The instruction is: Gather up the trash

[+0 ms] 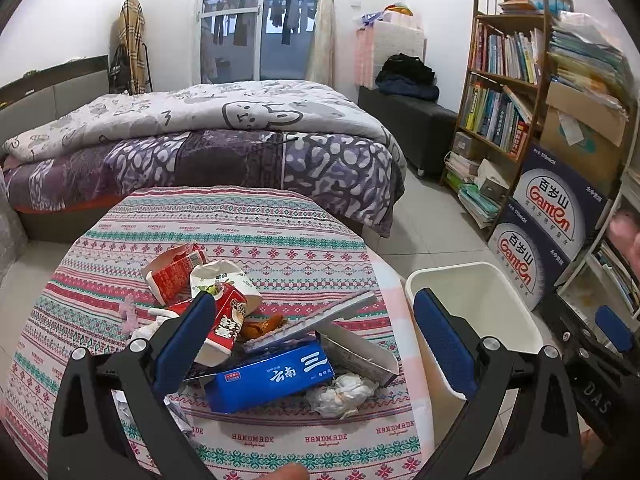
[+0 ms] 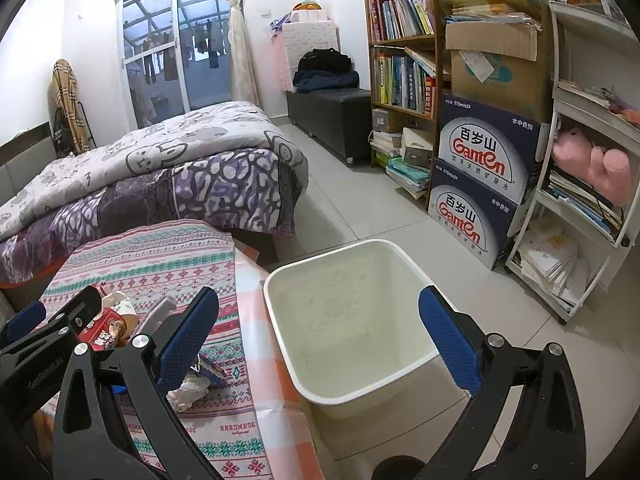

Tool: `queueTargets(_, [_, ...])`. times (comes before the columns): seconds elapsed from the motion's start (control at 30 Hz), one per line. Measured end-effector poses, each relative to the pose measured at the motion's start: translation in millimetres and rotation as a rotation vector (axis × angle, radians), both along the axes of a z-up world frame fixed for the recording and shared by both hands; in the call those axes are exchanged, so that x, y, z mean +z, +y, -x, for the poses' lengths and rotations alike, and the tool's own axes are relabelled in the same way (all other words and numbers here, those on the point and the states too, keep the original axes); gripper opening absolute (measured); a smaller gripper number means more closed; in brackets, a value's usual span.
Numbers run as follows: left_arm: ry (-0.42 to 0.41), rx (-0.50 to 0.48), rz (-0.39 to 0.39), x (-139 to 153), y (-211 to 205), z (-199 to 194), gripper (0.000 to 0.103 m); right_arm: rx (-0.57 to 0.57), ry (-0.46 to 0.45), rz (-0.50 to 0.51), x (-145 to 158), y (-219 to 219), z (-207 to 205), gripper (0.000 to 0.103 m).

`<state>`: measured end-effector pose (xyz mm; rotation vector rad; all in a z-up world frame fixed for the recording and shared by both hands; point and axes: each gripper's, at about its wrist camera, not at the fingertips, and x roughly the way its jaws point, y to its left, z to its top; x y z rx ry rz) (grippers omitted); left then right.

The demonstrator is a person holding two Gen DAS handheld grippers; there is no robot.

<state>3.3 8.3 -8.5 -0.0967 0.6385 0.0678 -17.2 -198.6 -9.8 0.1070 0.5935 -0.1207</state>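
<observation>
A pile of trash lies on the patterned tablecloth point(image 1: 256, 236): a blue box point(image 1: 272, 378), red cartons point(image 1: 176, 276), a red-and-white cup point(image 1: 224, 328), a grey flat box point(image 1: 320, 316) and crumpled tissue point(image 1: 344, 394). My left gripper point(image 1: 316, 344) is open and empty, held just above the pile. A cream bin point(image 2: 352, 320) stands on the floor right of the table, with nothing visible inside. My right gripper point(image 2: 320, 340) is open and empty above the bin's near rim. The bin also shows in the left wrist view point(image 1: 472, 300).
A bed point(image 1: 208, 140) with a purple quilt stands behind the table. A bookshelf point(image 2: 404, 60), stacked water cartons point(image 2: 480, 176) and a white rack point(image 2: 588, 168) line the right wall. A dark bench point(image 2: 332, 116) stands at the back. Tiled floor lies between.
</observation>
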Motion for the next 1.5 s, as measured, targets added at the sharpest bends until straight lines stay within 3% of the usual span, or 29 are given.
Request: queueTargets(1.5, [0.018,0.014,-0.004,-7.6,4.9,-3.5,0.096,0.003,0.005,-0.005,-3.6,3.3,0.4,0.096])
